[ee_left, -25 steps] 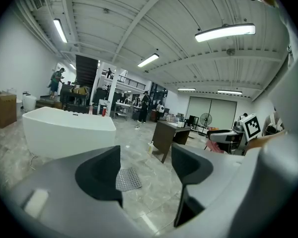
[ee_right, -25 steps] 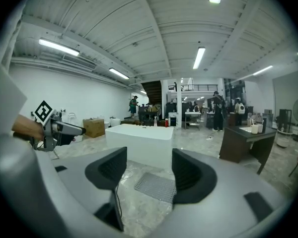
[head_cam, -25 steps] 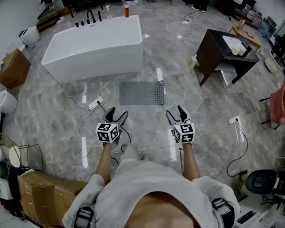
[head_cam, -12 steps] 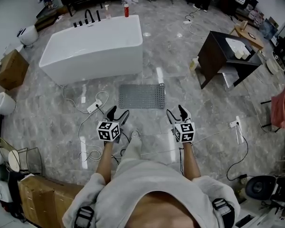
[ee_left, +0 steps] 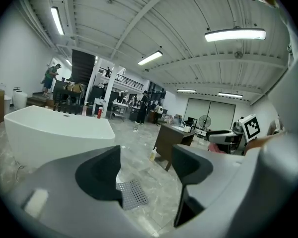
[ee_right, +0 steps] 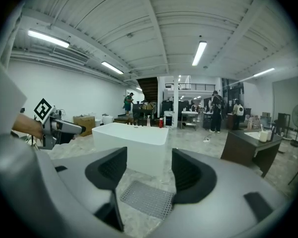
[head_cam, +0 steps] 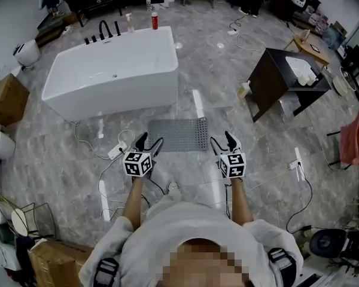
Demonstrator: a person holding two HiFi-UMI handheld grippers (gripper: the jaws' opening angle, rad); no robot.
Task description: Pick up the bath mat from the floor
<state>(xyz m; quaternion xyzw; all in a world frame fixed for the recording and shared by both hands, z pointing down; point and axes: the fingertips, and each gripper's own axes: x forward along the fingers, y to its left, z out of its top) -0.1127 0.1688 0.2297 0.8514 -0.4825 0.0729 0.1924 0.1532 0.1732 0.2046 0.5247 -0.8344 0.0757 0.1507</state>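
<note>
The bath mat (head_cam: 176,134), grey and perforated, lies flat on the marble floor (head_cam: 227,52) just in front of the white bathtub (head_cam: 110,70), near the tub's right corner. In the head view nothing lies on it. The left gripper (head_cam: 148,142) and right gripper (head_cam: 222,141) hang above the mat's near edge, one at each near corner, not touching it. Each carries a cube with black-and-white square markers, the only print that can be made out. A red bottle (head_cam: 154,21) stands on the tub's far rim, its label too small to read. A white power strip (head_cam: 116,152) and loose cables (head_cam: 107,187) lie on the floor left of the mat, beside the left gripper. A dark cabinet (head_cam: 287,79) stands well apart to the right.

In the left gripper view the jaws are spread with nothing between them. The mat shows low on the floor past the left jaw, and a small bottle (ee_left: 152,154) stands by the cabinet's foot.

In the right gripper view the jaws are spread and empty as well. The mat lies on the floor in line with the gap, with the tub behind it.
</note>
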